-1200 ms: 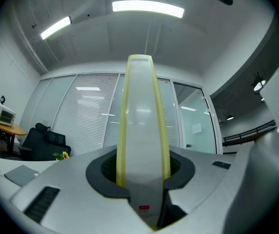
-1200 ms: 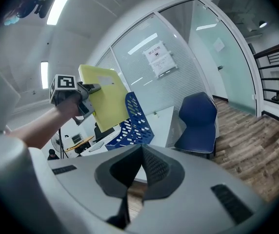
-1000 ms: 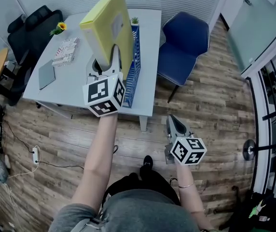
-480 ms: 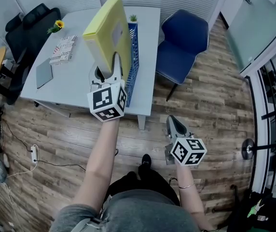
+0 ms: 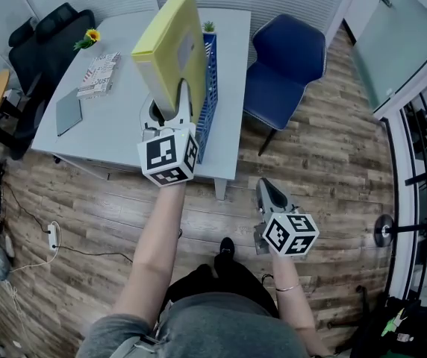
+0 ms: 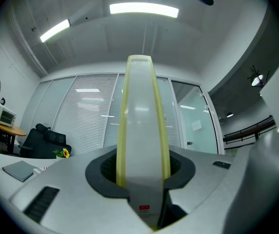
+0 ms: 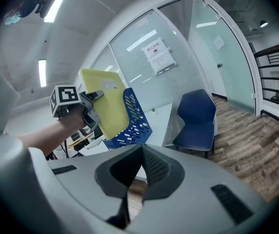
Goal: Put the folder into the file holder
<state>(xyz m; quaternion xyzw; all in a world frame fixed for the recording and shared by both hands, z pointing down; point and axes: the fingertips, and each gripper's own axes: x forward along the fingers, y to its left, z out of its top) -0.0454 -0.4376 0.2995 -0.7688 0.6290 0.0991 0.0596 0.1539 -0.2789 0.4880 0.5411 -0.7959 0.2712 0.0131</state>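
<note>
Clamped in the left gripper (image 6: 142, 177): the pale spine of a tall yellow plastic folder (image 5: 170, 47), held upright, pads pressing both covers. Just beyond and right of those jaws, touching or nearly so, a blue perforated plastic file holder (image 5: 207, 103) on the white table (image 5: 116, 118). Cannot tell whether the bottom edge sits inside yet. Judged mid-insertion: seating and letting go not yet done. Well apart, low, the right gripper (image 5: 266, 191), closed on nothing
</note>
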